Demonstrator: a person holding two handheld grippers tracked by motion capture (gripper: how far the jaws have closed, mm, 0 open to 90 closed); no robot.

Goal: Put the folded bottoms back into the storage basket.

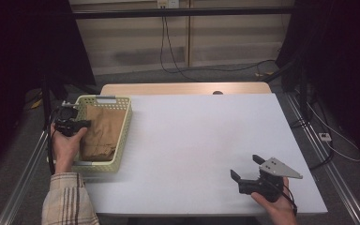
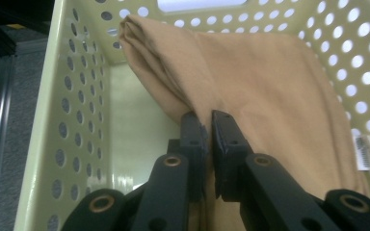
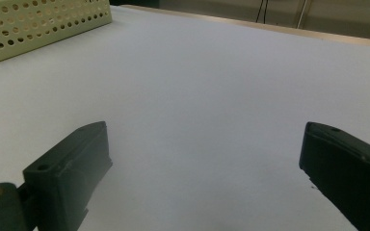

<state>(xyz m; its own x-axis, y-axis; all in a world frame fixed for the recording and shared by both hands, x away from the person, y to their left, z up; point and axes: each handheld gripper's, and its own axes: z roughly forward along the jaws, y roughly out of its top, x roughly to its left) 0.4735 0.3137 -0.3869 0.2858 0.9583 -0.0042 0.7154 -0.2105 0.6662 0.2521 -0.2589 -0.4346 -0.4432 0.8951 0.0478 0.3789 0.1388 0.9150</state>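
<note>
Tan folded cloth (image 2: 270, 86) in pale green perforated plastic basket (image 2: 77, 96), pinched by left tongs (image 2: 207, 132); right tongs (image 1: 246, 166) spread above white bench (image 1: 192, 140).

White table (image 1: 206, 140), grey floor (image 1: 136, 77), pale wall panels (image 1: 131, 37), dangling black cables (image 1: 168, 47)

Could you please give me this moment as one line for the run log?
left tongs: shut on tan cloth in basket | right tongs: open, nothing between them, over white table
</note>
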